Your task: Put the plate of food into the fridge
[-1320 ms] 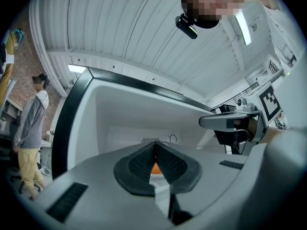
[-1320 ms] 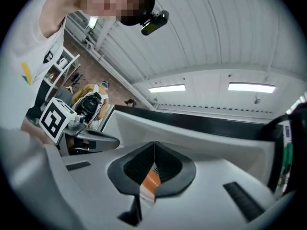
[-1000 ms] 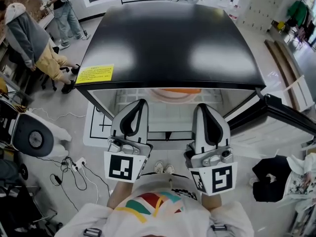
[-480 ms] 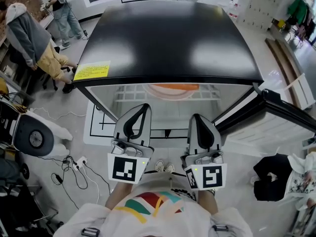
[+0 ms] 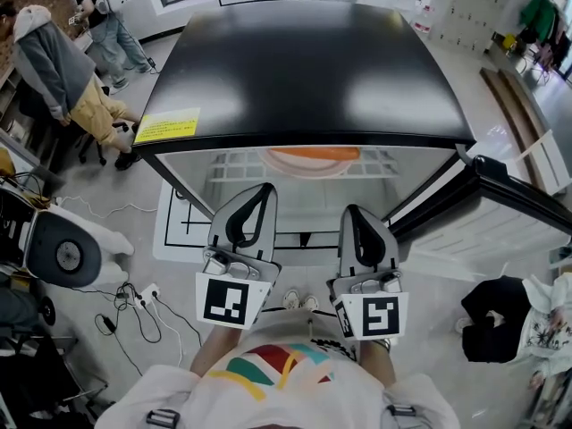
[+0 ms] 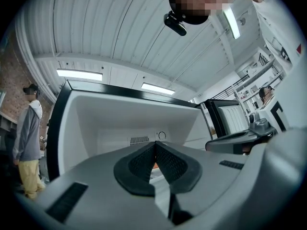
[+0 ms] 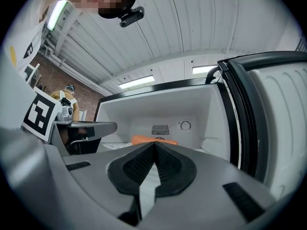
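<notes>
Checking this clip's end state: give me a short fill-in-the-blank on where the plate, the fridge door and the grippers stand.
The orange plate lies on the wire shelf inside the ____.
The door at the right stands ____.
The left gripper and right gripper both have their jaws ____, holding nothing.
Missing words: fridge; open; shut.

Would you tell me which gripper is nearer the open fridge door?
The right gripper: the open door stands just beside it, with the left gripper farther away.
</notes>
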The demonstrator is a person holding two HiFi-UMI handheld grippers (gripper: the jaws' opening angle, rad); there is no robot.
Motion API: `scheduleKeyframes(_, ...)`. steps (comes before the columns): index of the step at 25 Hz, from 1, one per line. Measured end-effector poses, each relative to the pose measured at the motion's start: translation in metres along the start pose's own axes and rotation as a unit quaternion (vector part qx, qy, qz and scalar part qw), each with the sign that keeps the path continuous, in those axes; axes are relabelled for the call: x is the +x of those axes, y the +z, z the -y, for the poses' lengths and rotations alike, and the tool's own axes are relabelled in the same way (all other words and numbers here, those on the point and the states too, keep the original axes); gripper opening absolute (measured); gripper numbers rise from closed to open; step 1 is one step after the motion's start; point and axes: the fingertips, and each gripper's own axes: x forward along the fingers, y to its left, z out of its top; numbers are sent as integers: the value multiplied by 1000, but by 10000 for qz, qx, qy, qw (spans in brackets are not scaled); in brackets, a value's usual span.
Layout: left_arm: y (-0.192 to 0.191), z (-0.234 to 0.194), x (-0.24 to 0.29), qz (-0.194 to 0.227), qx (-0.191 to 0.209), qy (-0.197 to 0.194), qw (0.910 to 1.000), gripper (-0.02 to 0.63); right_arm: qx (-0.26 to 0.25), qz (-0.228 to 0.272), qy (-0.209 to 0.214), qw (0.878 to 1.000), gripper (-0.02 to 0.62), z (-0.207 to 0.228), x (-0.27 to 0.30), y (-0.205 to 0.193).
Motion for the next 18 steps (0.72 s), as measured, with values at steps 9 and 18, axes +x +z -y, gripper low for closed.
scheduleKeyframes(9, 0, -2, -2, 11, -32, 58, 10000, 6, -165, -33, 77, 9998, 0, -4, 0, 1)
scheduleKeyframes(18, -1, -3, -1, 21, 2, 101, 9999, 6, -274, -15, 192, 9994, 0, -6, 1, 1)
